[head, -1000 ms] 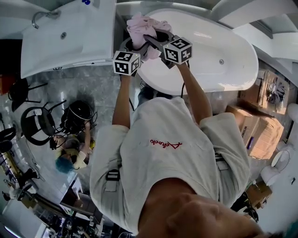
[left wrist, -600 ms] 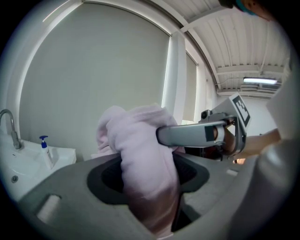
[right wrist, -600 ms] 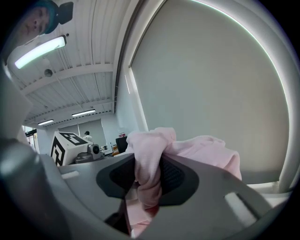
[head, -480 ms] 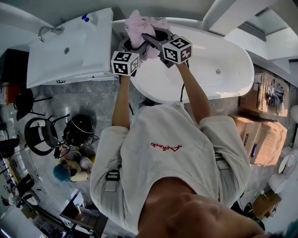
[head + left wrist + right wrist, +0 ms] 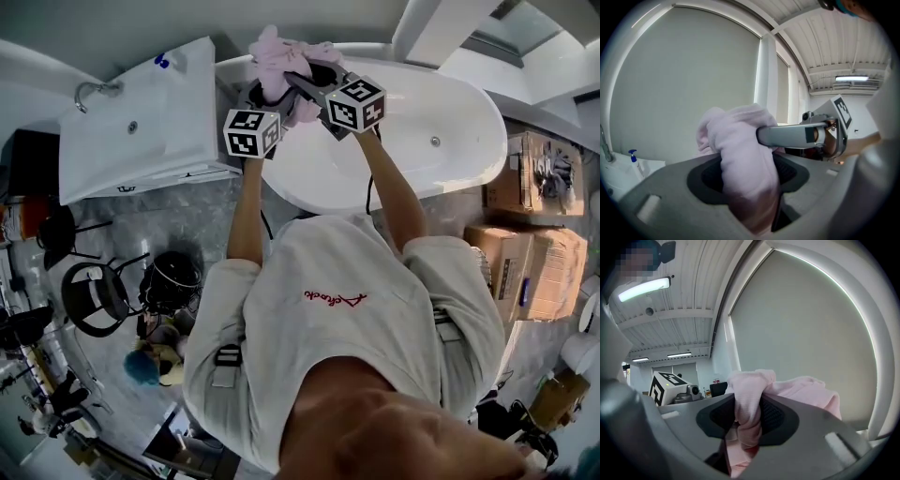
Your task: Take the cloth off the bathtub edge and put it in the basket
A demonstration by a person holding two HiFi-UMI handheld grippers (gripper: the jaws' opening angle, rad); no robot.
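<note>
- The white oval bathtub (image 5: 422, 98) lies below and ahead of me. I judge the cloth is already off its edge.
- The dark round wire basket (image 5: 173, 279) stands on the tiled floor to my left, well apart from the cloth.
- The crumpled pale pink soft cloth (image 5: 277, 52) hangs bunched over the tub's end. It looks light and limp, neither slippery nor fragile. Loose ends will sag, so thick folds are the place to grip.
- My left gripper (image 5: 747, 173) is clamped on a fat bunch of it.
- My right gripper (image 5: 747, 416) pinches a narrower fold.
</note>
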